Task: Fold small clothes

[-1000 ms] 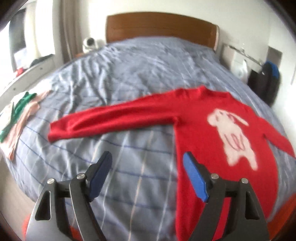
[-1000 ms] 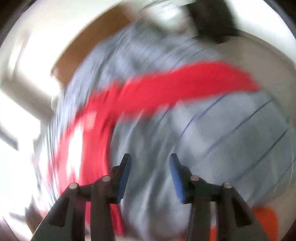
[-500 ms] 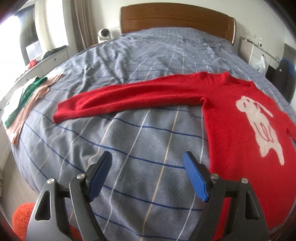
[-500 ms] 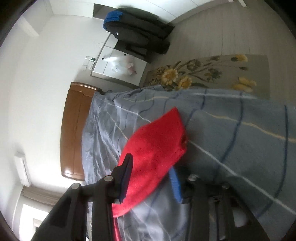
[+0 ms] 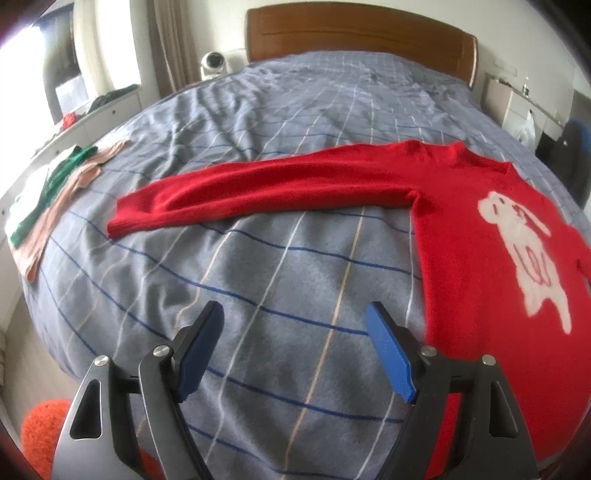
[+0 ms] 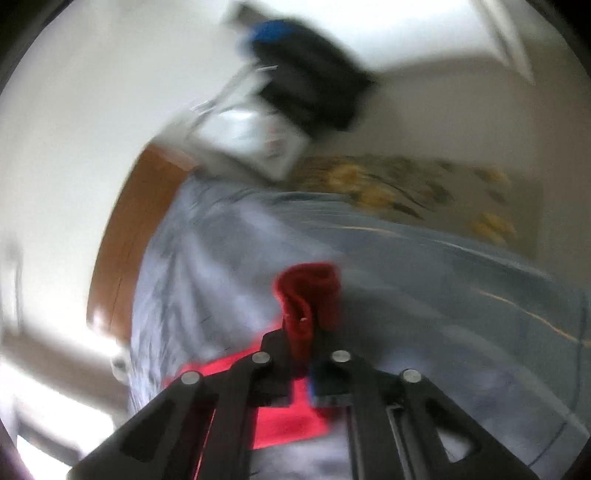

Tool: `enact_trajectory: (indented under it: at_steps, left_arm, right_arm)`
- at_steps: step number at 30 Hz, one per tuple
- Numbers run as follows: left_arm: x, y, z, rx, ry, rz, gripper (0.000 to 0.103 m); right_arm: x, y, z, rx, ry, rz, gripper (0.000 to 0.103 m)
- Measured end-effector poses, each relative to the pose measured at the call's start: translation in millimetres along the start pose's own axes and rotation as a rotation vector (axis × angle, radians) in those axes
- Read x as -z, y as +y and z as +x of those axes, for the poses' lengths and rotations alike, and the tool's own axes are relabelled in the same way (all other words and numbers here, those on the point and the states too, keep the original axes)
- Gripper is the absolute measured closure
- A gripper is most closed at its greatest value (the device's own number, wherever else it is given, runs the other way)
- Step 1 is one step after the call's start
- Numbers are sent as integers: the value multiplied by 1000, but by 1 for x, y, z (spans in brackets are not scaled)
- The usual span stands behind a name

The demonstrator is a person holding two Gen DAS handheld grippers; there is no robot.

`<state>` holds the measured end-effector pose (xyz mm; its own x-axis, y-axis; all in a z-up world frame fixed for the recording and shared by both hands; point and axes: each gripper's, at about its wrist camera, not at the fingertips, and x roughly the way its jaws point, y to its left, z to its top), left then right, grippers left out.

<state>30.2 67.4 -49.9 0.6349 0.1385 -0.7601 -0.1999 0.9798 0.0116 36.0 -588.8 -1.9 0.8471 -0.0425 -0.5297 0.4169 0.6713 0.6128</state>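
Two handheld grippers work over a bed covered with a grey-blue blanket [image 5: 280,258] crossed by dark blue and pale stripes. On it lies a red knitted sweater [image 5: 465,236] with a white animal figure on its front, spread flat, one long sleeve stretched out straight toward the left of the left wrist view. The left gripper [image 5: 293,347] hangs above bare blanket just beside the sweater's side edge, its blue-padded jaws spread wide with nothing between them. The right gripper [image 6: 301,354] has just been closing its jaws, and they now pinch the cuff of the sweater's other sleeve, which stands up bunched above the fingertips in a blurred view. Near the blanket's left edge rests a small pile of pink and green clothes [image 5: 51,192]. Behind the bed stands a brown wooden headboard [image 5: 358,33].
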Motion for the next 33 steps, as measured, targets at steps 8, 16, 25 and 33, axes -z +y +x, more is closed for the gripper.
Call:
enact_trajectory:
  at_steps: [8,16,25,33]
  left_arm:
    - [-1,-3,1,4,-8,20,22]
    - [-4,11,6,1,13,-46,18]
    - [-3,5,6,14,11,-37,9]
    - [4,-12,17,-9,51,51,6]
  right_arm:
    - [104,258,48,-214,157,-619,99]
    - [280,322,132,-192,340,-865,87]
    - [328,291,94,-321,474,-968,44]
    - [249,200,26,62,232,-1051,34]
